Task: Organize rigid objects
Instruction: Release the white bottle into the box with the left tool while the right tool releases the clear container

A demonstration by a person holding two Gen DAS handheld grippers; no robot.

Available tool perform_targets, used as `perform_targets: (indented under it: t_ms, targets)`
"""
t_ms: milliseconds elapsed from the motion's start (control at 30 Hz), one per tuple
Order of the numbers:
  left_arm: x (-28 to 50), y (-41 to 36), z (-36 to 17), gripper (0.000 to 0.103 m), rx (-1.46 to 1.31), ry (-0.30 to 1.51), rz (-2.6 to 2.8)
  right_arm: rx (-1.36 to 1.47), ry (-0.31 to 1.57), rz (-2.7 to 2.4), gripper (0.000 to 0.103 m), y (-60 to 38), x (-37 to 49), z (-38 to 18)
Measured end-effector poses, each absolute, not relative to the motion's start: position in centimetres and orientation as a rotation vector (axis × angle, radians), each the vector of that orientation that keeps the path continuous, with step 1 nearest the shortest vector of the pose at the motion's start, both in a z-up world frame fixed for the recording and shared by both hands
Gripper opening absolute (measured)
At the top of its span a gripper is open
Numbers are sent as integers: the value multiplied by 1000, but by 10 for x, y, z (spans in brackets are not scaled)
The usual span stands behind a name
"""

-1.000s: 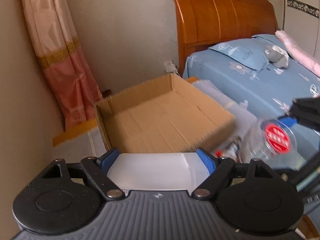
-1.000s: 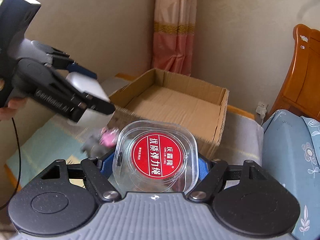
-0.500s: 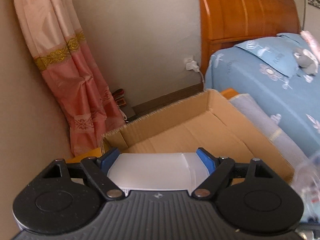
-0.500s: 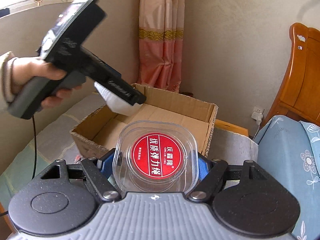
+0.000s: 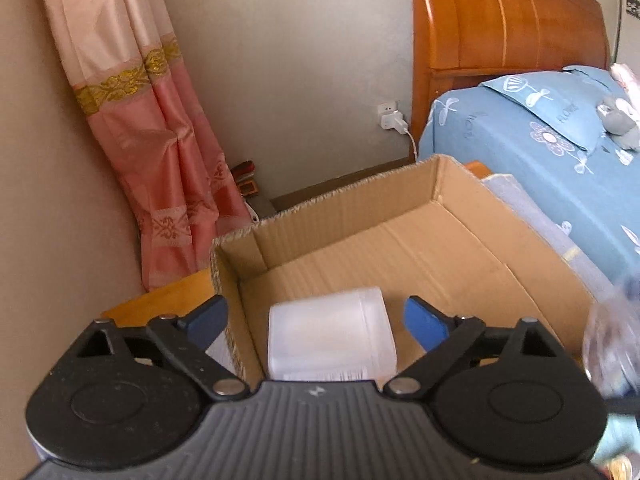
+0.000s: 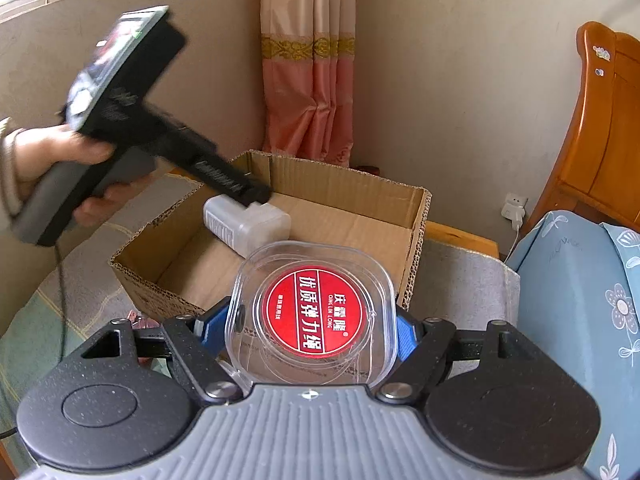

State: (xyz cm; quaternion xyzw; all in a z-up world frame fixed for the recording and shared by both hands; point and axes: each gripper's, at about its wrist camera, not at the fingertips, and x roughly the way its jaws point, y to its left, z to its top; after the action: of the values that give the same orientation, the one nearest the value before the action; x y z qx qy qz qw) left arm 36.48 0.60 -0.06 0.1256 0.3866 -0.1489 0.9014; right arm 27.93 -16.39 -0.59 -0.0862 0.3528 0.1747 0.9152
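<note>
An open cardboard box (image 5: 440,200) (image 6: 416,216) stands on a cloth-covered surface. My left gripper (image 5: 316,312) (image 6: 256,196) hangs over the box's near left corner, and its jaws are opening. A white translucent container (image 5: 332,336) (image 6: 248,224) lies loose between the blue pads (image 5: 420,316), touching neither; whether it rests on the box floor I cannot tell. My right gripper (image 6: 310,326) is shut on a clear plastic case with a red round label (image 6: 316,312), just short of the box's near wall. That case shows blurred at the left wrist view's right edge (image 5: 612,340).
A pink curtain (image 6: 312,80) hangs in the corner behind the box. A bed with blue bedding (image 5: 540,152) and a wooden headboard (image 5: 500,20) lies to the right. A plugged wall socket (image 5: 390,118) is behind the box. Small pink items (image 6: 140,320) lie by the box's near corner.
The left gripper moved in over the box, then its jaws spread and let the white container go. The right gripper came closer to the box, still gripping the clear case.
</note>
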Motion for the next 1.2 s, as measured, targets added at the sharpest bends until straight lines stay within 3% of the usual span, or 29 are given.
perform_targets:
  t_ms: [467,933,1033,1200]
  targets:
    - [277,48,25,99,179,753,-290,-153,755,351,81,-158,325,3]
    - [239,74,10,99,124,722,-270,-198,784,317,82,-138,391,-10]
    - [231,79,8,99,97,722,-259,-204,756,305,101,-138,392,-10]
    - [218,80,4,99,72,739,-250,-125,746,315,103,-152,372,-1]
